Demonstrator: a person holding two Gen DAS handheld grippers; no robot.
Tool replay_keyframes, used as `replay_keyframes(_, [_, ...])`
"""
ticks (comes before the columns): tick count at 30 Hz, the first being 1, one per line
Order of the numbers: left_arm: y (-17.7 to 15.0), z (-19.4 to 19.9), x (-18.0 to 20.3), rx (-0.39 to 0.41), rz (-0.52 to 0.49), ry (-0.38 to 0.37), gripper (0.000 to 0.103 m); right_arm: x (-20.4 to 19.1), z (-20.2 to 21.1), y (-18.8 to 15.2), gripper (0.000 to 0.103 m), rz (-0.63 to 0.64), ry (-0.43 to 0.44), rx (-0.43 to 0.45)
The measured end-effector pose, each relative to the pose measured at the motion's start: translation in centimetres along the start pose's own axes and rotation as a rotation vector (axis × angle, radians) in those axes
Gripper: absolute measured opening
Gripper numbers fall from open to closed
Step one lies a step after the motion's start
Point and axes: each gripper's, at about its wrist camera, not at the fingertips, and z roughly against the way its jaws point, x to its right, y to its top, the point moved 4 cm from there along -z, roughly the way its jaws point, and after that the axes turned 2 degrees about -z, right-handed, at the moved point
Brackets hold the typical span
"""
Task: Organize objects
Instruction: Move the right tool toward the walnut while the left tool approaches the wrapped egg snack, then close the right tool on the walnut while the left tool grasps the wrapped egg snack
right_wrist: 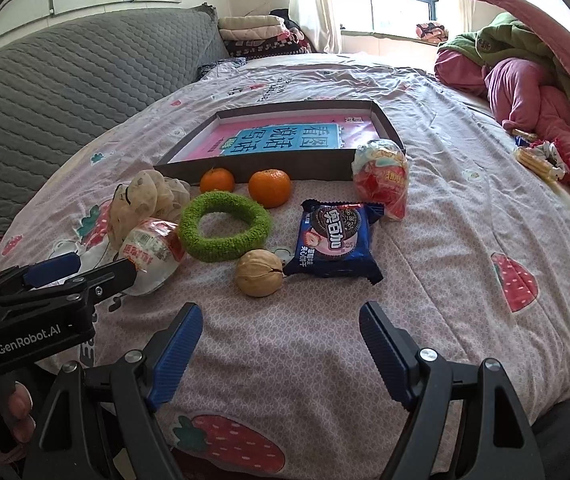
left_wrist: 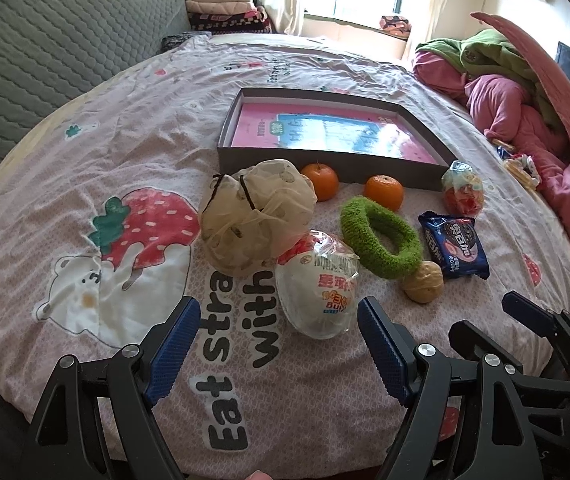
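**Eight loose items in front of two open grippers, one shallow box beyond**

Counted on the bedspread (right_wrist: 425, 240): two oranges, one nearer the left (right_wrist: 216, 180) and one beside it to the right (right_wrist: 270, 187); one walnut (right_wrist: 260, 273); one green fuzzy ring (right_wrist: 224, 225); one blue cookie packet (right_wrist: 335, 239); one white wrapped bun (left_wrist: 317, 285); one clear red-and-white snack bag (right_wrist: 381, 178); one beige mesh pouch (left_wrist: 255, 210).

The blue cookie packet lies flat, its long axis running away from the right gripper (right_wrist: 281, 344), its printing upside down in that view. The white wrapped bun lies with its long axis pointing away from the left gripper (left_wrist: 279, 332), just ahead of that gripper's gap and a little right of centre. The green fuzzy ring lies flat, leaning partly on the walnut in the left wrist view. The snack bag stands roughly upright against the near right corner of the box.

The shallow dark box (left_wrist: 421, 118) sits beyond all the loose items; inside it lies one pink and blue book (right_wrist: 285, 140), flat. Both oranges rest just before its near wall.

Both grippers hover over the bedspread with fingers spread wide, holding nothing. The walnut is the closest item ahead of the right gripper
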Motion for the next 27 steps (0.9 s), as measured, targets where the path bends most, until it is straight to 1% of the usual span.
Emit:
replay_keyframes(6, [0.3, -1.1, 0.0, -0.014, 0.008, -0.011, 0.082, -0.2, -1.2, 0.2, 0.080, -0.001, 0.002, -0.010])
replay_keyframes(9, [0.6, -1.5, 0.3, -0.011, 0.003, -0.016, 0.082, -0.3, -1.9, 0.3, 0.077, -0.004, 0.003, -0.023])
replay_keyframes(12, [0.8, -1.8, 0.5, -0.010, 0.000, -0.025, 0.082, -0.4, -2.6, 0.5, 0.074, -0.001, 0.003, -0.028])
replay_keyframes(19, [1.1, -3.1, 0.5, -0.038, 0.020, -0.059, 0.082, -0.7, -4.4, 0.8, 0.065, 0.001, 0.019, -0.056])
replay_keyframes(27, [1.8, -4.4, 0.1, -0.067, 0.050, -0.060, 0.082, -1.7, -5.4, 1.2, 0.056, 0.033, 0.040, -0.054])
